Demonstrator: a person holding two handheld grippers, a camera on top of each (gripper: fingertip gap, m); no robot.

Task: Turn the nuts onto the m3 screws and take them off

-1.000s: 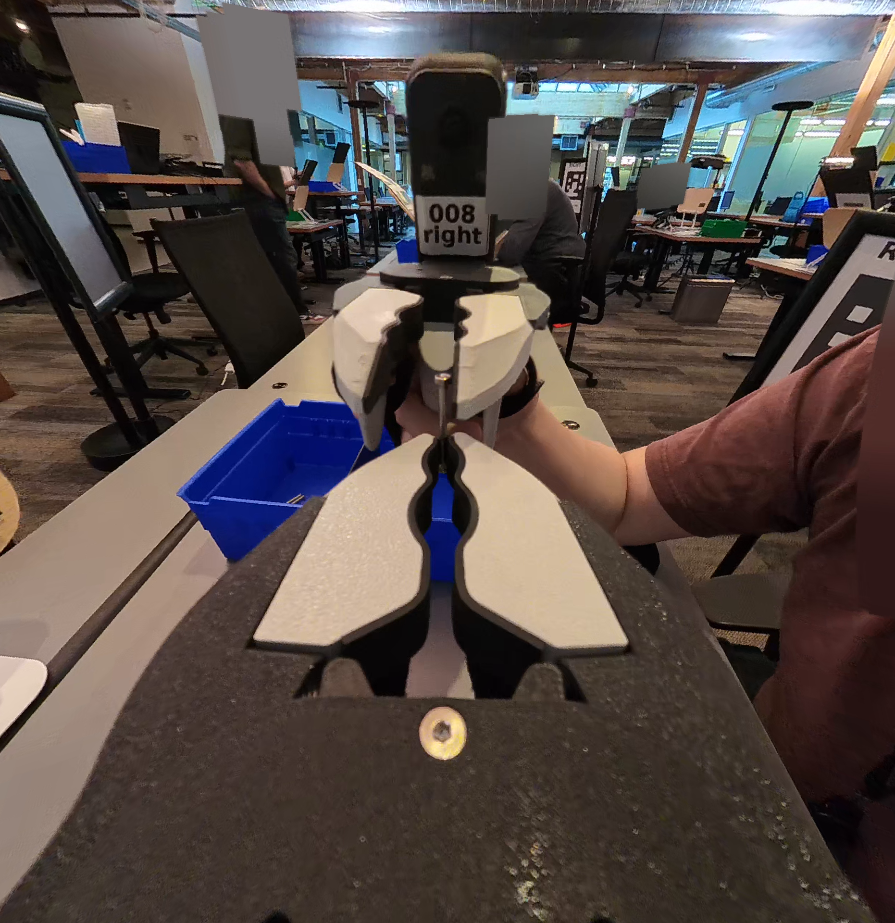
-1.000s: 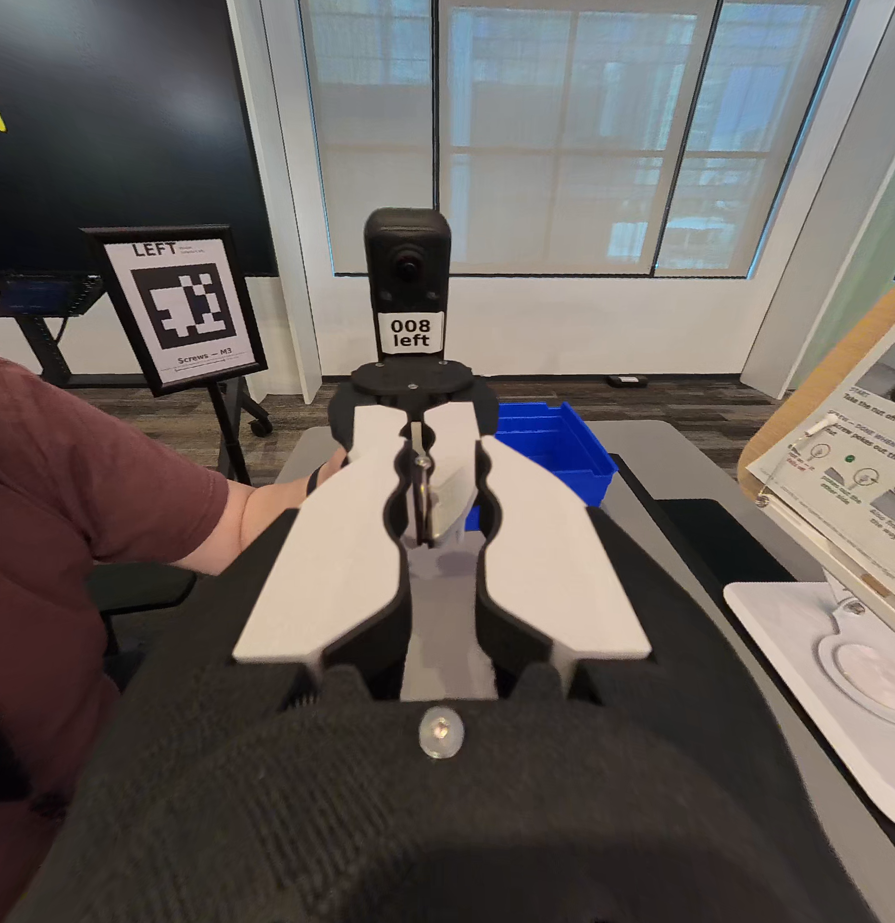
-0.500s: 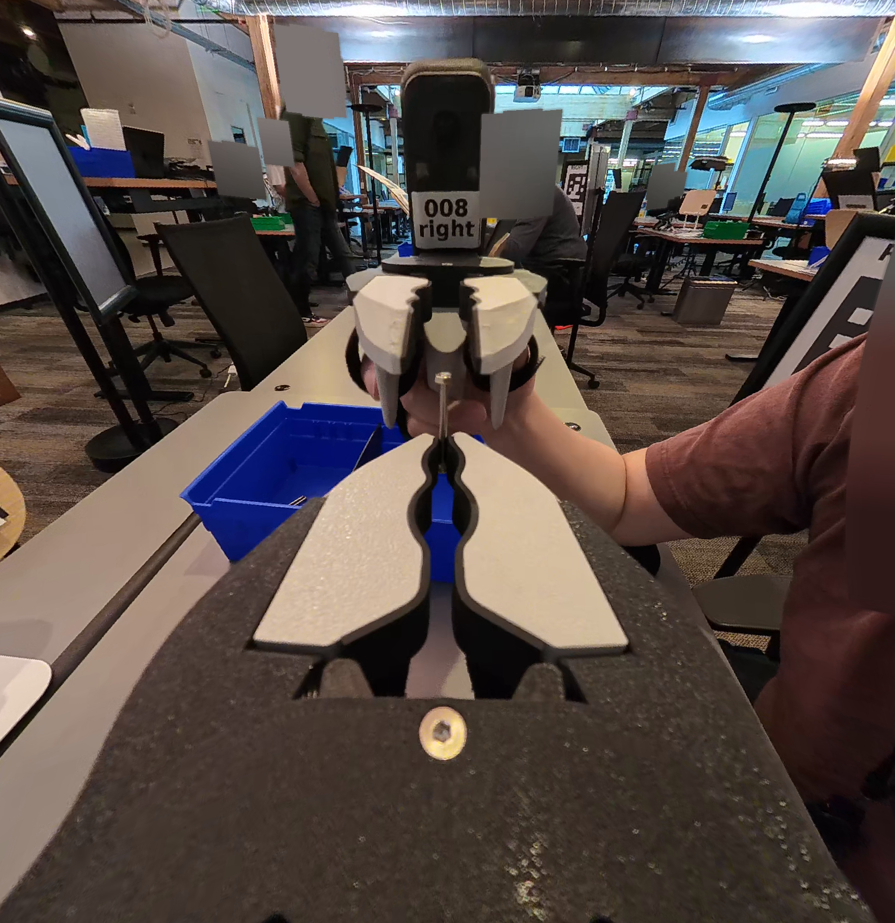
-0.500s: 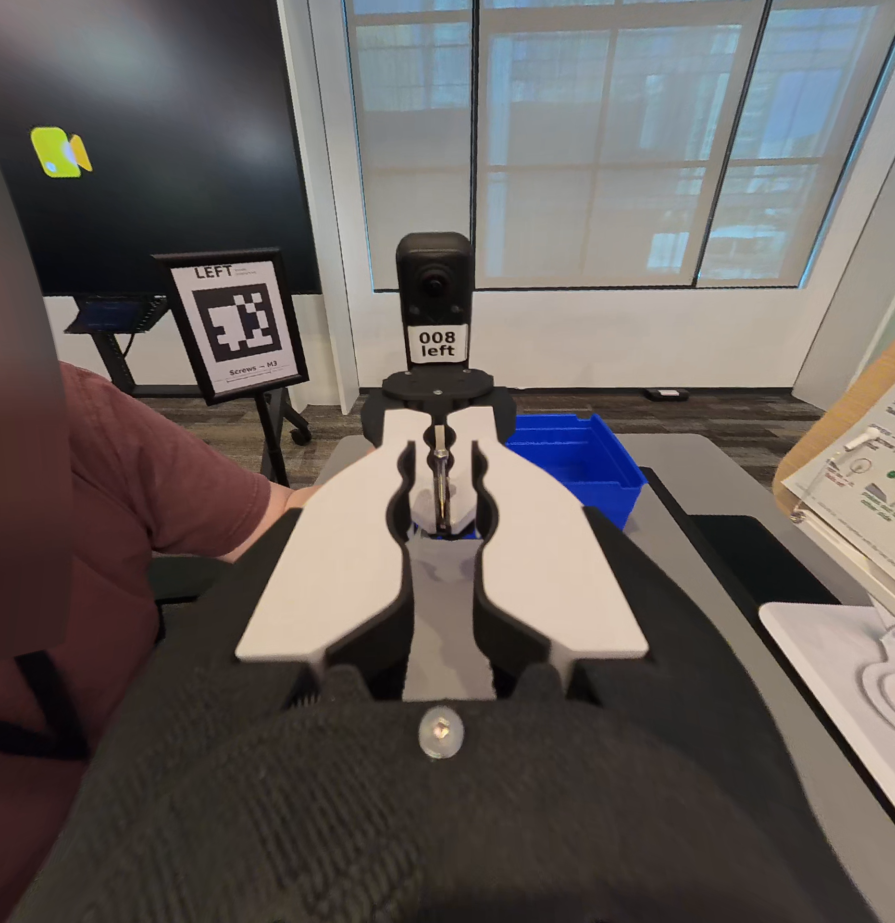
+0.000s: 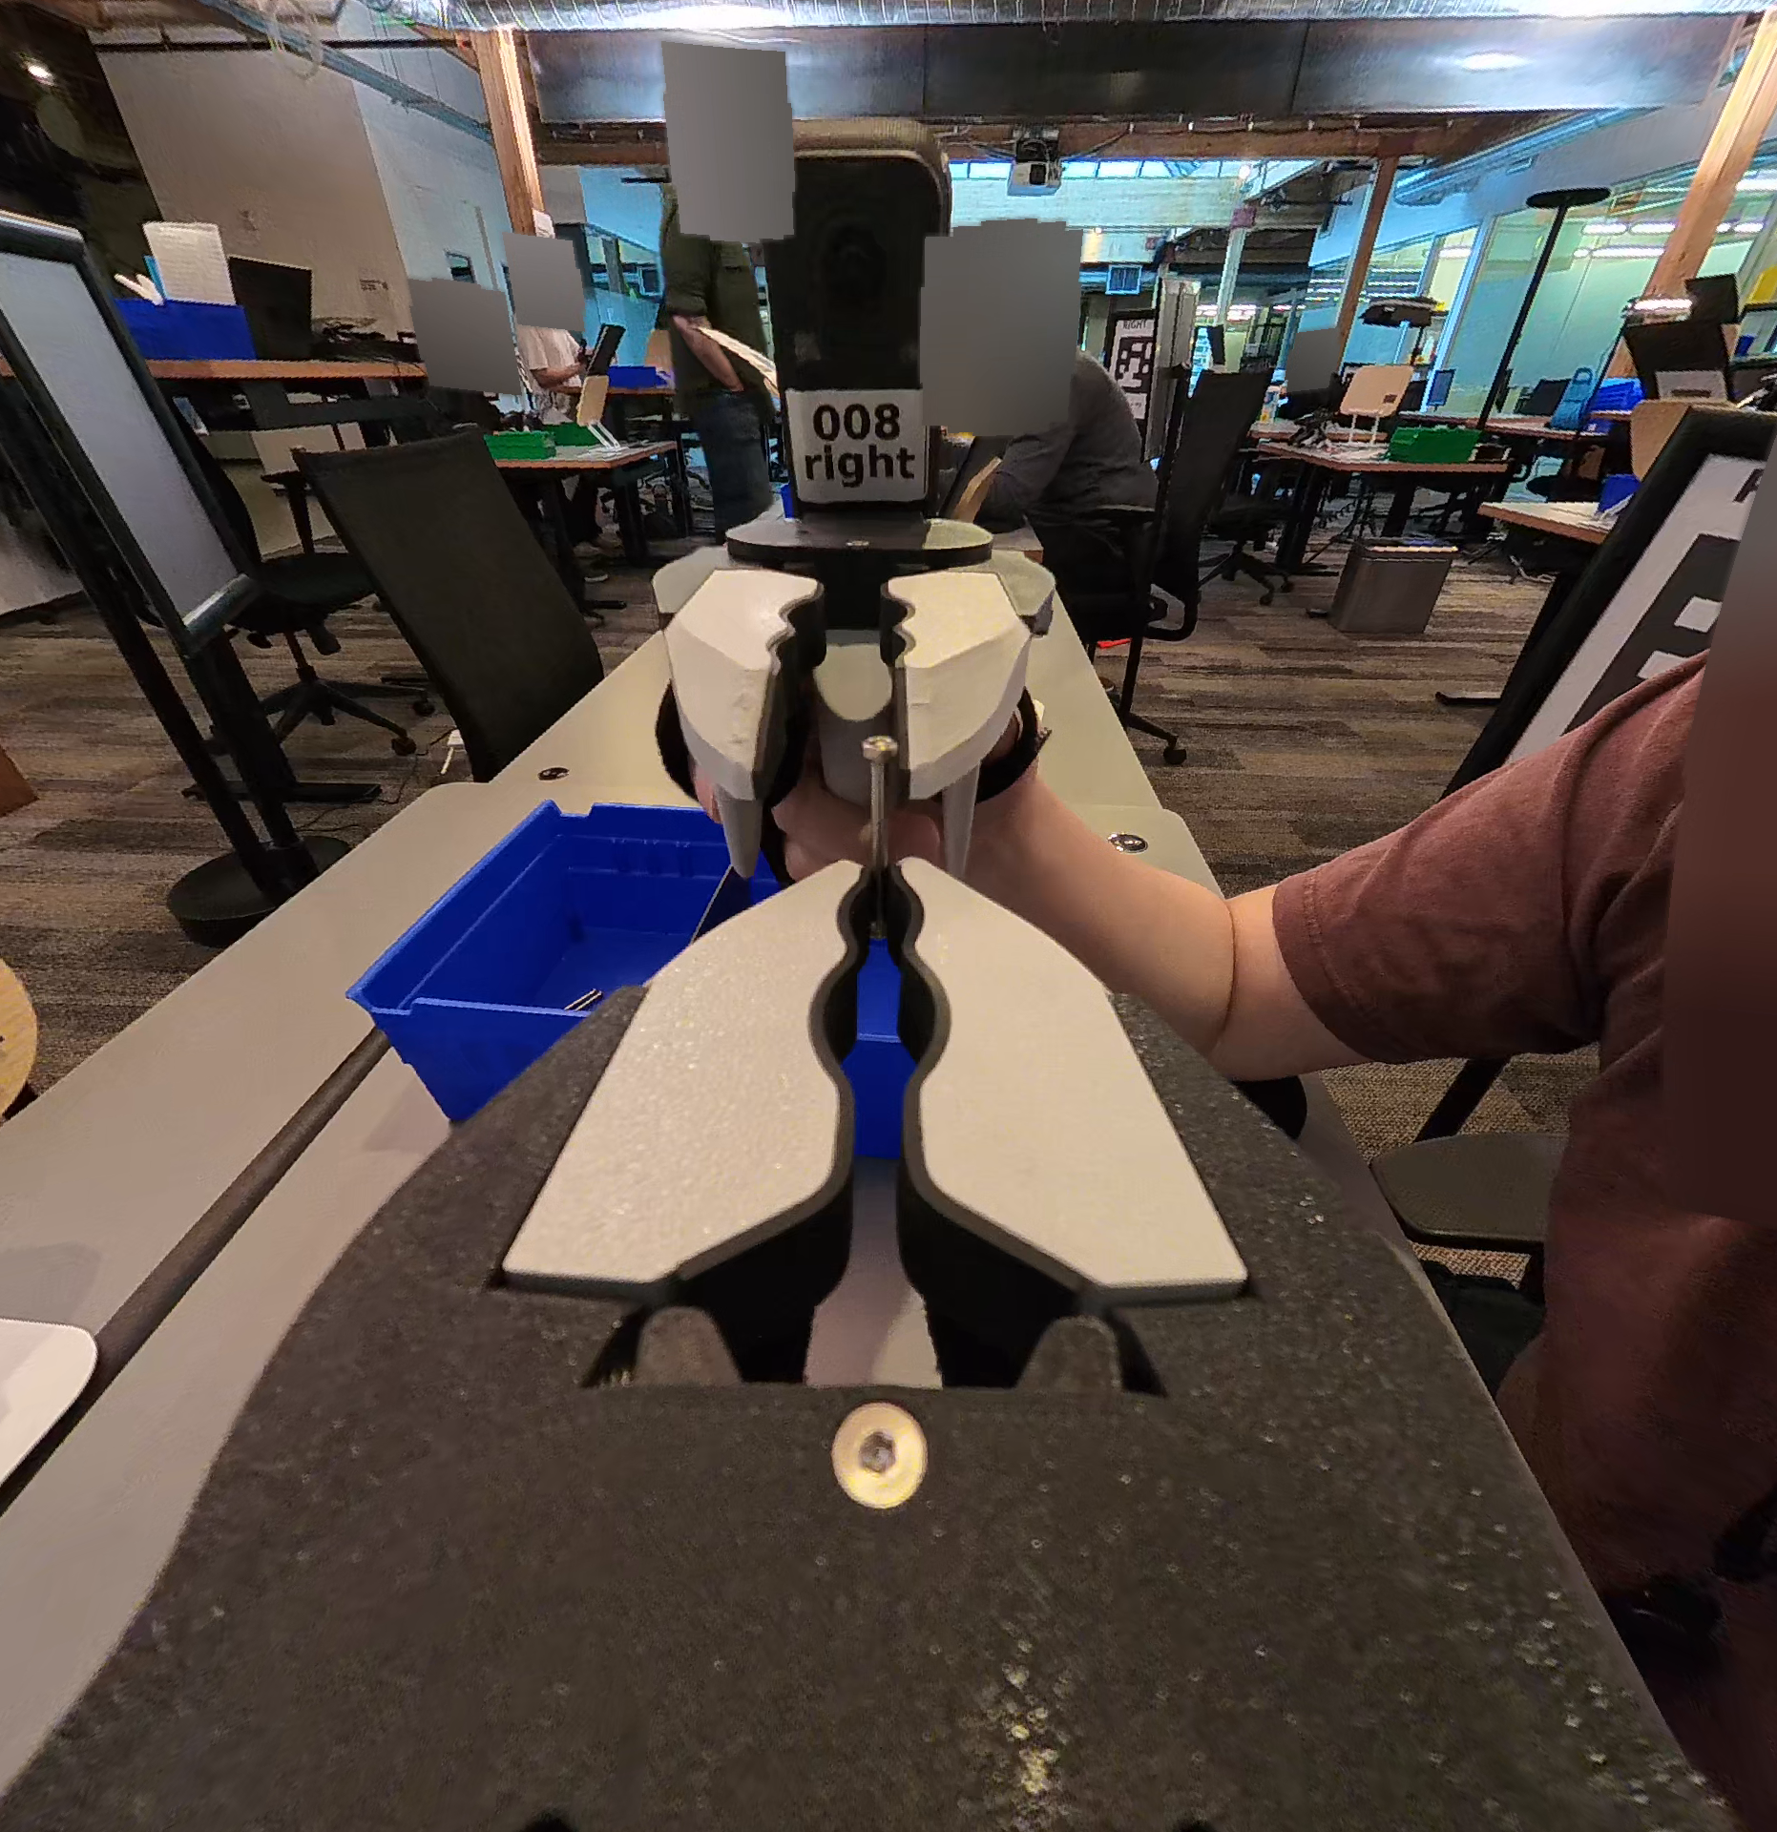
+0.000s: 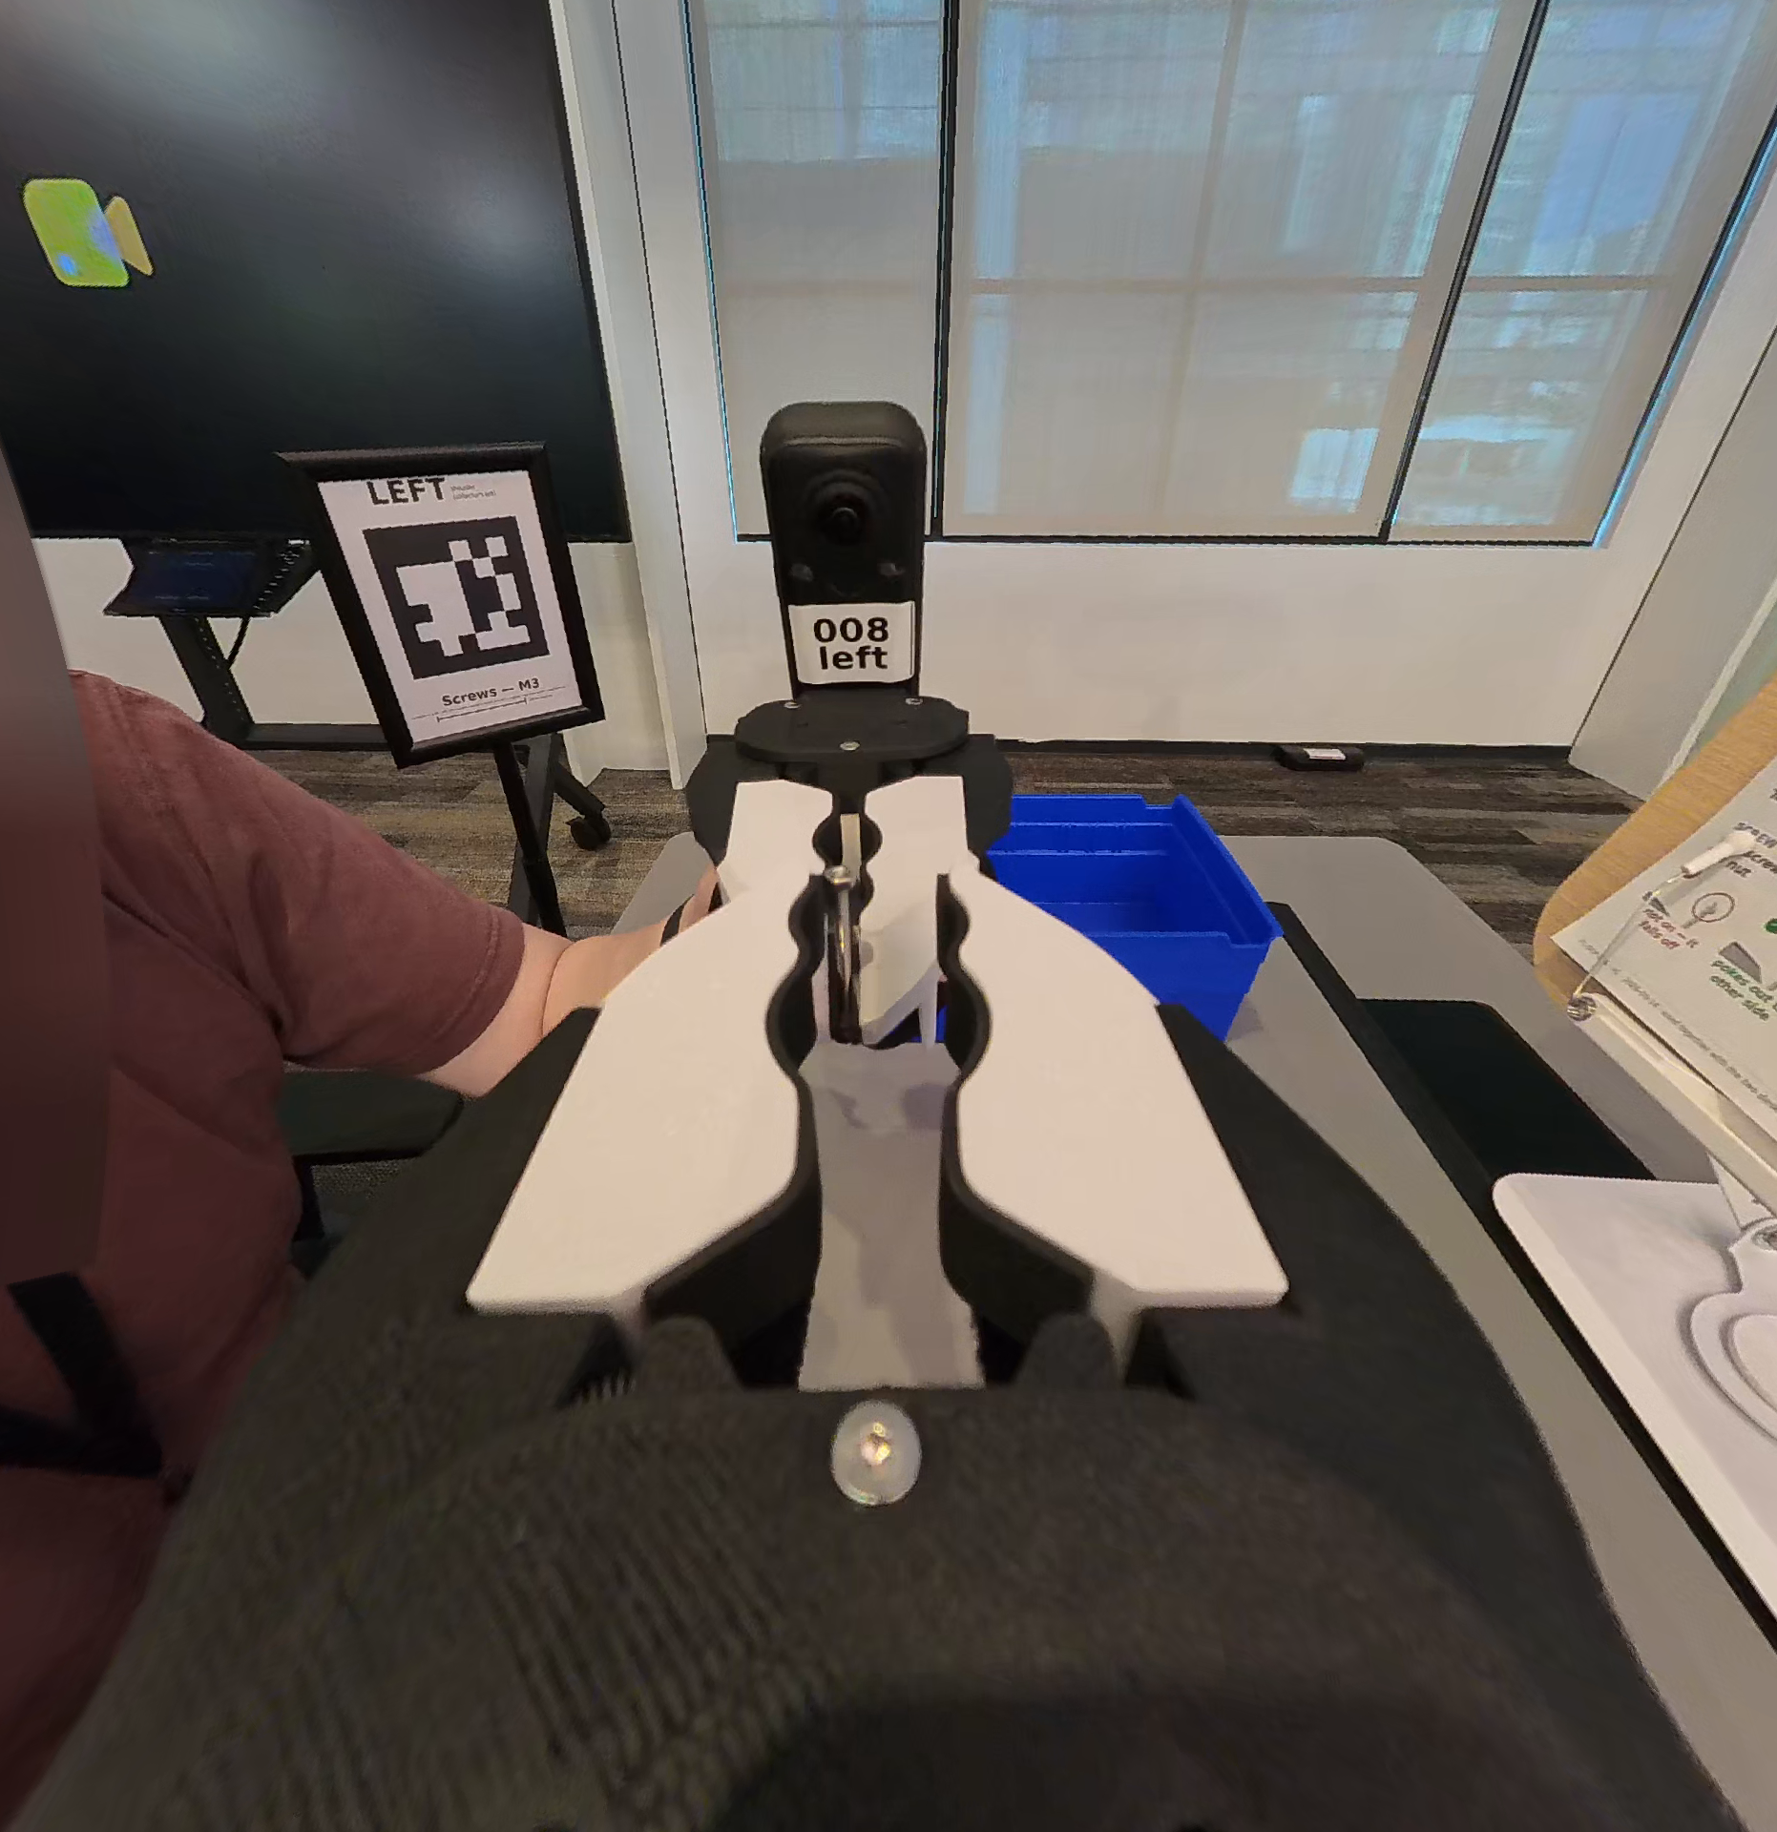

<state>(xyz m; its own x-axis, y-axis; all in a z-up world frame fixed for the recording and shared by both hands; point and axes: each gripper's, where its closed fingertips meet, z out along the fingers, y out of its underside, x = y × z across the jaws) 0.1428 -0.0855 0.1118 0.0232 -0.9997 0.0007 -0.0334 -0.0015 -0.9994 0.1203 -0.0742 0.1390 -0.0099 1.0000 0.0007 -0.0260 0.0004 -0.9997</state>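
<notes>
A thin silver M3 screw stands upright, head up. My left gripper is shut on its lower end. The screw also shows in the right wrist view, between my own fingers. My right gripper is open, one finger on each side of the screw and not touching it. From the left wrist view the right gripper faces me just behind the screw, upright, jaws apart. I cannot make out a nut on the screw or in either gripper.
A blue bin sits on the grey table just beyond the grippers, with a few screws inside. An instruction board and a white tray stand at the right. A person's arm reaches in. Both grippers' tips are close together, under 4 cm apart.
The right gripper was rolled to one side with its fingers close around the screw. It has turned back upright and opened. The left gripper still holds the screw in place.
</notes>
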